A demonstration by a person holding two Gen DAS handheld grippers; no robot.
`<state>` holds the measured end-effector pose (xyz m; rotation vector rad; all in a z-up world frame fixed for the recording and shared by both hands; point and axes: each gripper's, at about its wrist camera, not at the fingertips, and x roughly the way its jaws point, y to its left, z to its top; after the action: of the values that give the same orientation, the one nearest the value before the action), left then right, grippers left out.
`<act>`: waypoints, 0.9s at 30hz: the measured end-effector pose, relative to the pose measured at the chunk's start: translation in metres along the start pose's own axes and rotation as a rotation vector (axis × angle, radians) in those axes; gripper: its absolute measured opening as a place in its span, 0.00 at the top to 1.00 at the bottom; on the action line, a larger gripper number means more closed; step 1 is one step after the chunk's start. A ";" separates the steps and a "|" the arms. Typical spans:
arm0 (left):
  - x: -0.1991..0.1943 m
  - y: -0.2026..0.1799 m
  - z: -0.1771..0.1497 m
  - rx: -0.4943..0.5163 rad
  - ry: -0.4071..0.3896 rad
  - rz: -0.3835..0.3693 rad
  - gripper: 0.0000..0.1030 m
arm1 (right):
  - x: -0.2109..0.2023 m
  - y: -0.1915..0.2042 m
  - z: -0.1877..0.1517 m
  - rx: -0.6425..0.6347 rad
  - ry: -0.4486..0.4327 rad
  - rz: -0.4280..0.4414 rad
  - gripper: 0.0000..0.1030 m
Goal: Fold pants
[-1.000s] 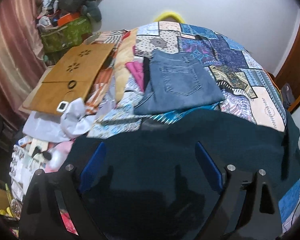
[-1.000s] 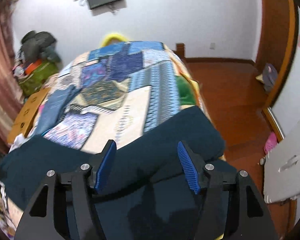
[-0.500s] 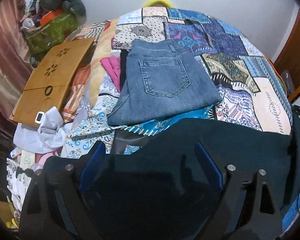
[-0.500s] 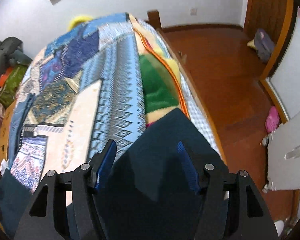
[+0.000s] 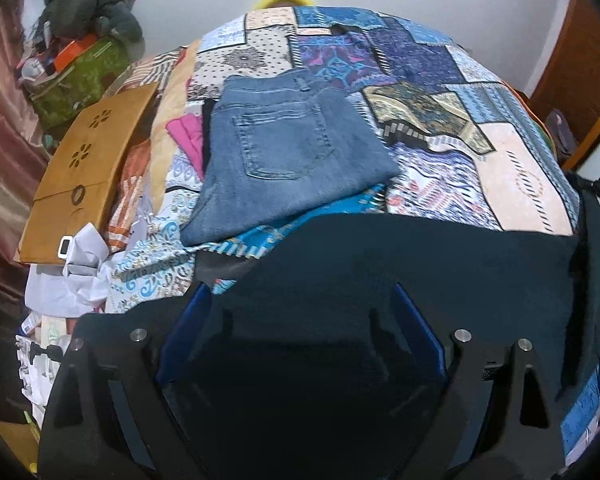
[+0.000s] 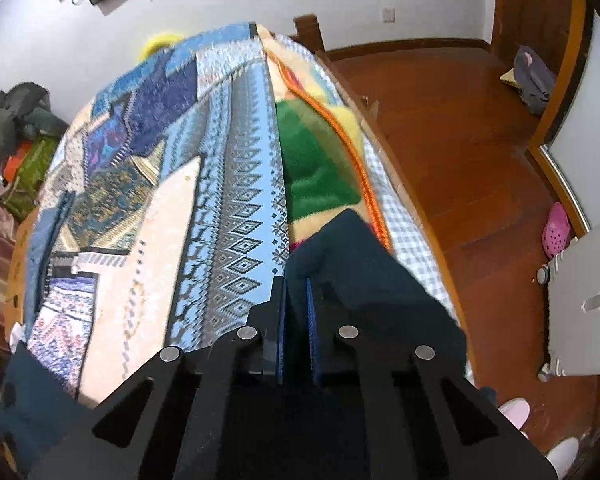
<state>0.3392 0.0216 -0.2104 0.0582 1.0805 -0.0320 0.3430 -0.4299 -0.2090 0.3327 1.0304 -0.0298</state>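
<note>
Dark teal pants (image 5: 420,256) lie spread across the near edge of the bed, over the patchwork cover (image 5: 440,184). My left gripper (image 5: 300,290) hangs open and wide over them, cloth filling the space between its blue pads (image 5: 183,320); nothing is pinched. In the right wrist view my right gripper (image 6: 293,282) is closing tight, its pads pressing a fold of the same pants (image 6: 360,264) at the bed's right side. Folded blue jeans (image 5: 283,152) rest farther up the bed.
A wooden board (image 5: 83,168), crumpled white cloth (image 5: 75,264) and a green bag pile (image 5: 79,72) crowd the bed's left side. On the right are a green and yellow blanket (image 6: 316,160), the wooden floor (image 6: 460,140), a pink shoe (image 6: 556,232) and a person's slipper (image 6: 512,408).
The right gripper's jaws came together on the pants' edge after swinging toward the bed's right side. The left gripper moved forward and lower over the pants, still open.
</note>
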 end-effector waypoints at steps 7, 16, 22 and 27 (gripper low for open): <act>-0.014 -0.037 -0.014 0.051 0.005 -0.049 0.11 | -0.083 -0.009 -0.006 -0.028 -0.149 0.019 0.92; -0.017 -0.096 -0.039 0.133 0.040 -0.125 0.11 | -0.151 -0.037 -0.046 -0.014 -0.269 0.048 0.92; -0.014 -0.125 -0.059 0.198 0.050 -0.119 0.11 | -0.130 -0.065 -0.088 0.031 -0.196 -0.001 0.92; -0.020 -0.133 -0.070 0.223 0.026 -0.113 0.07 | -0.105 -0.087 -0.124 0.074 -0.119 -0.030 0.92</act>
<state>0.2611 -0.1067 -0.2300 0.1987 1.1015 -0.2543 0.1692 -0.4904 -0.2014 0.3782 0.9176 -0.1132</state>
